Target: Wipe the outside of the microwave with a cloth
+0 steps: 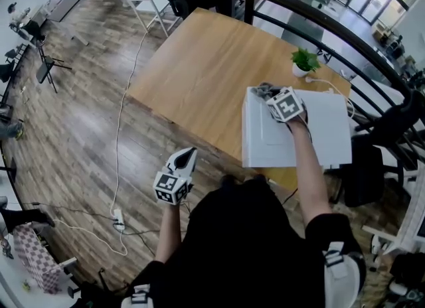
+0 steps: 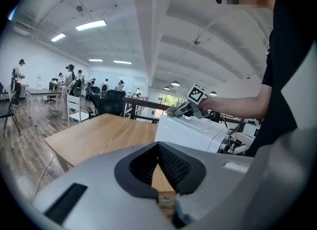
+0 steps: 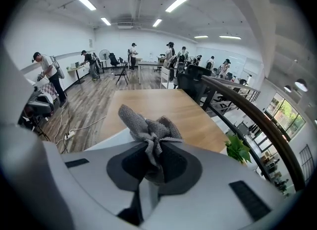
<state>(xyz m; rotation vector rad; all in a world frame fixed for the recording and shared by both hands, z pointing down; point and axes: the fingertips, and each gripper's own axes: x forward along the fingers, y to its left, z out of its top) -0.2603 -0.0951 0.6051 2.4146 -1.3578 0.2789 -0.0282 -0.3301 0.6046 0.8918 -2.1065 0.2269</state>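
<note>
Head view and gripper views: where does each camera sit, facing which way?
Head view: on the person's head, steeply down at table, microwave; arms, left gripper, right gripper show.
Left gripper view: low beside the table, facing the microwave; own shut jaws, right arm.
Right gripper view: atop the microwave, facing across the table; jaws gripping cloth.
Shared: head and left gripper views show the right gripper on the microwave.
</note>
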